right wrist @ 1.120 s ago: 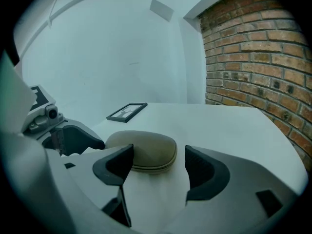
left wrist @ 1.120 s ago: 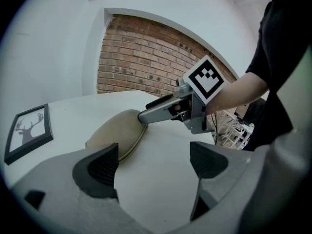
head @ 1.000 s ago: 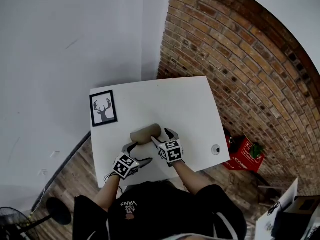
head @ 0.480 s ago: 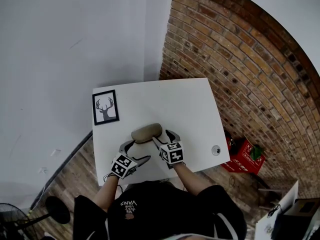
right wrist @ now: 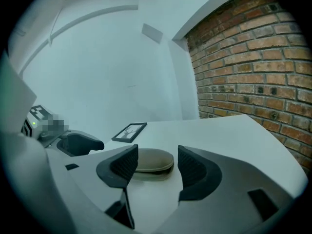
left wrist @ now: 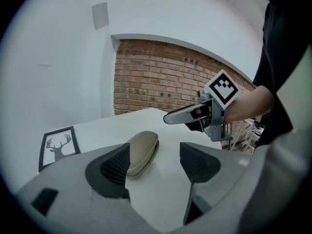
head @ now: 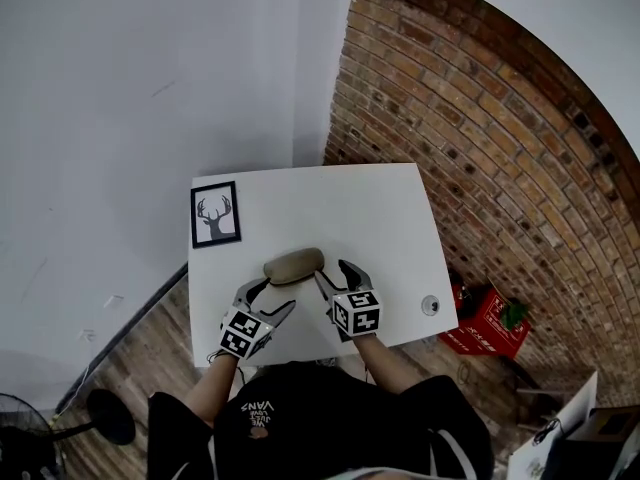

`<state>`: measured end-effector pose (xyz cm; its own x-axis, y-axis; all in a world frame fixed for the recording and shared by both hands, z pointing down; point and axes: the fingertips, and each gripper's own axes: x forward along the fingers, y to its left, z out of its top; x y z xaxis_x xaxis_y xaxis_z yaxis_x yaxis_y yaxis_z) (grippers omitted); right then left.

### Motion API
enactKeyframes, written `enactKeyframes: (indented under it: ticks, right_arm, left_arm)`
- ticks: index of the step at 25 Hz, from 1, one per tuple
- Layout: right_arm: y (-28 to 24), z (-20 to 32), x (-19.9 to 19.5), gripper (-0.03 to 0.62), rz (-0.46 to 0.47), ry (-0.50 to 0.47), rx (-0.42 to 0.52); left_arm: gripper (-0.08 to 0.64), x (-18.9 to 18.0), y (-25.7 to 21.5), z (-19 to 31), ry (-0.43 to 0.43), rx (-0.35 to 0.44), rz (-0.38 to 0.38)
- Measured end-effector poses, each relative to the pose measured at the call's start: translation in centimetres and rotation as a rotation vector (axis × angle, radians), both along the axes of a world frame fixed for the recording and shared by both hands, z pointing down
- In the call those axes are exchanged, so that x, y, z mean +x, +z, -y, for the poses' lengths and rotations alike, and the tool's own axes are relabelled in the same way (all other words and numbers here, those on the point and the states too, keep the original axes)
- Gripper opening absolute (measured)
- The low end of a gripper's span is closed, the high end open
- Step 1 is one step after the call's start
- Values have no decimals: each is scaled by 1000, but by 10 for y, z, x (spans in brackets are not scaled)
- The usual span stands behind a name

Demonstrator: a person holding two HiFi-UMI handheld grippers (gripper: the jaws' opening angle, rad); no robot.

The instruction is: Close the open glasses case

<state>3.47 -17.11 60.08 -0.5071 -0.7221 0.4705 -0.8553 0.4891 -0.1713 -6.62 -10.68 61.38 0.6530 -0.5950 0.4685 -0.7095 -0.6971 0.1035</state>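
The tan glasses case lies with its lid down on the white table, near the front edge. It also shows in the left gripper view and the right gripper view. My left gripper hangs just in front of the case's left end, clear of it. Its jaws are closing with nothing between the pads. My right gripper hovers off the case's right end, also apart from it. Its jaws are closing too, on empty air.
A framed deer picture lies at the table's far left. A small round object sits at the front right corner. A brick wall runs along the right, with a red crate on the floor below it.
Both grippers have lifted and drawn back from the case toward the person, and their jaws have narrowed. The case stays in place on the table.
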Motion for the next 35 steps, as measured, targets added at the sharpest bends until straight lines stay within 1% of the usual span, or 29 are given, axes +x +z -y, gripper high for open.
enactKeyframes:
  ticks: [3,7,11,14,17,21,24,27,35]
  right_arm:
    - [-16,-3,4,218,27,-8,32]
    - [-37,-8,9,127,59,-24,89]
    - [-56,-10,15,50,63,-39,141]
    - [-66,-11,18,7,71,-60,169]
    - [-73,-16,19,2,83,-94,185]
    - [-79,-20,18,0,110,-146,189]
    - [-82,-25,14,0,138,-206,184]
    - [-82,-33,10,0,154,-266,174]
    - [-71,-47,3,-2,120,-362,158]
  left_arm:
    - [270,0,-12,0,-36,37,0]
    - [202,0,-27,-2,-93,81,-23]
    - [132,-1,-41,-3,-156,127,-33]
    - [81,-2,-49,-4,-206,152,-39]
    - [40,-2,-57,-9,-257,179,-47]
    - [11,0,-64,-13,-303,206,-55]
    - [11,2,-65,-16,-326,211,-52]
    - [11,4,-61,-21,-353,202,-28]
    - [11,6,-55,-35,-394,192,7]
